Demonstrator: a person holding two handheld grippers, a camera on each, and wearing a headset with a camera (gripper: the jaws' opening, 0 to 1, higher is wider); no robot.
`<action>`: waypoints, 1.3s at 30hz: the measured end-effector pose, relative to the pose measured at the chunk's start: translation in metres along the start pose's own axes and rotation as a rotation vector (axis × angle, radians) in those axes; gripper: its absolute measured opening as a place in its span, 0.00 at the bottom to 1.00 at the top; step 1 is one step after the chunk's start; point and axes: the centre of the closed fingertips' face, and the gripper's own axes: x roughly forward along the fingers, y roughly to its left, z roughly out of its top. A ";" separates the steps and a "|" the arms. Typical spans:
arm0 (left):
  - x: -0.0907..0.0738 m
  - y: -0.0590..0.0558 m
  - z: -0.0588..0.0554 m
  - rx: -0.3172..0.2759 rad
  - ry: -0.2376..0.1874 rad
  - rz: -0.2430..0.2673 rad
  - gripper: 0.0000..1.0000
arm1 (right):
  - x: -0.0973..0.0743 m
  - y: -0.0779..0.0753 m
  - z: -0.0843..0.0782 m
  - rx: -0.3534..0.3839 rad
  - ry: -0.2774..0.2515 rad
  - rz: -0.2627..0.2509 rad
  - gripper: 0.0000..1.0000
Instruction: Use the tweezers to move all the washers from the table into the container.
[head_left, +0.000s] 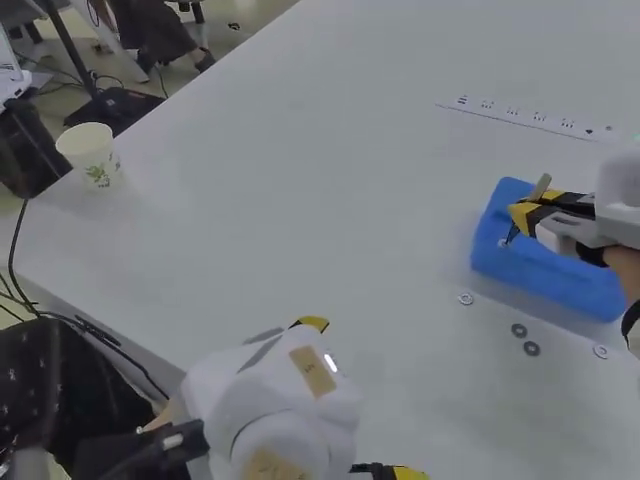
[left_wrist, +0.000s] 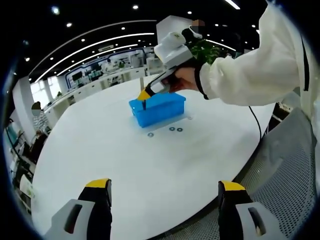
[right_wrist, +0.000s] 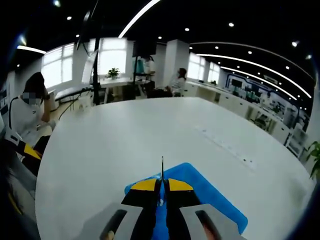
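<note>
Right claw clenched on the tweezers, whose thin dark tips point down over the near end of the blue container. Left claw released, jaws wide apart, low over the near edge of the bench and well apart from the work. Whether a washer sits between the tweezer tips is too small to tell.

The step in hand is judged to be a drop into the container. It is best done by bringing the tips inside the rim and lowering them before easing the squeeze, so that nothing bounces out.

Four washers lie on the bench just beside the container's near wall, one apart to the left, two close together, one further right. The container's contents cannot be made out.
</note>
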 end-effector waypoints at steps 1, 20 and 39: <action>0.000 0.000 0.000 0.000 0.000 0.000 0.90 | 0.001 0.000 -0.001 0.000 0.000 0.001 0.02; 0.000 0.001 -0.002 0.001 0.013 0.003 0.89 | 0.009 0.000 -0.009 0.036 -0.003 0.001 0.02; 0.000 0.001 -0.004 0.003 0.024 0.009 0.87 | -0.019 0.006 0.011 0.023 -0.037 -0.019 0.03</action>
